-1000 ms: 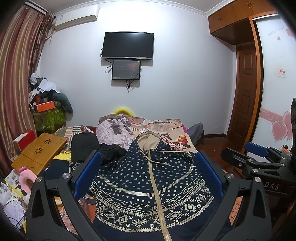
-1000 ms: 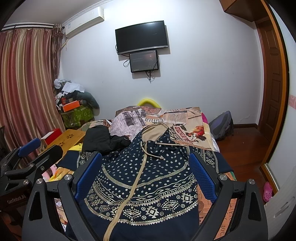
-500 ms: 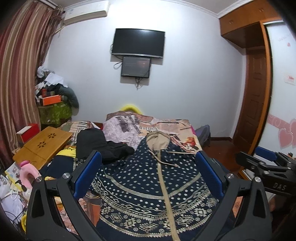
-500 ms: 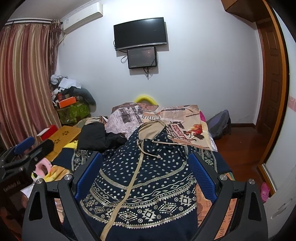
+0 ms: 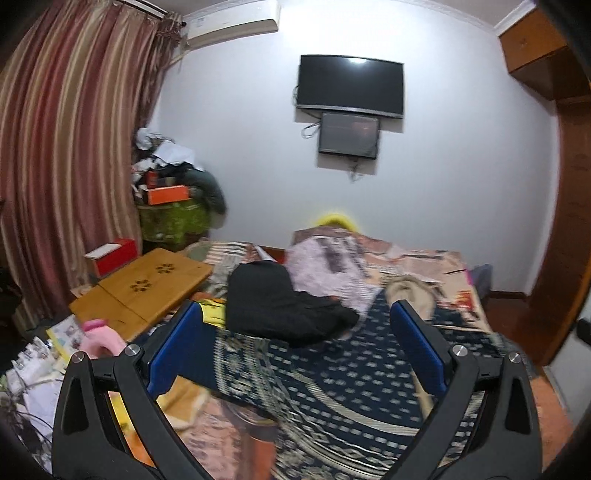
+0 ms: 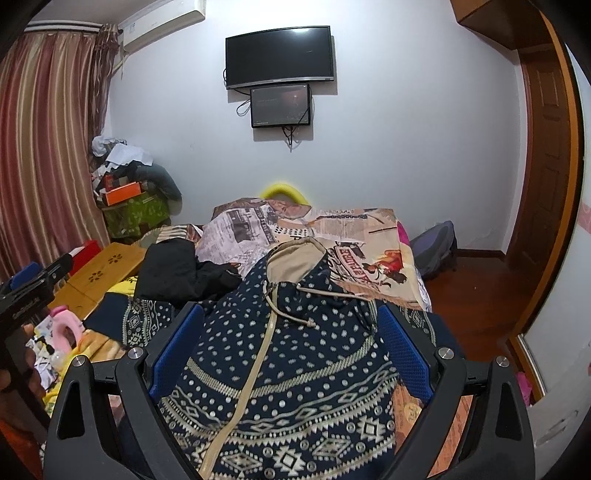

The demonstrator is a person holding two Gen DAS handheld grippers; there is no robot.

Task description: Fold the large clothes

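A navy patterned hoodie [image 6: 295, 369] lies spread on the bed [image 6: 369, 236], hood toward the wall, beside a black garment [image 6: 177, 273]. Both the left hand-held gripper [image 5: 295, 369] and right hand-held gripper [image 6: 291, 365] hover above it, jaws wide and holding nothing.

Black frames, blue-padded fingers [image 6: 177, 350], silver screws.

TV [image 6: 280, 56] & small monitor [image 6: 280, 105] hanging on wall; wooden lap desk [image 5: 142, 290] sitting left of bed; AC unit [image 5: 232, 23] sitting above striped curtain [image 5: 66, 147].
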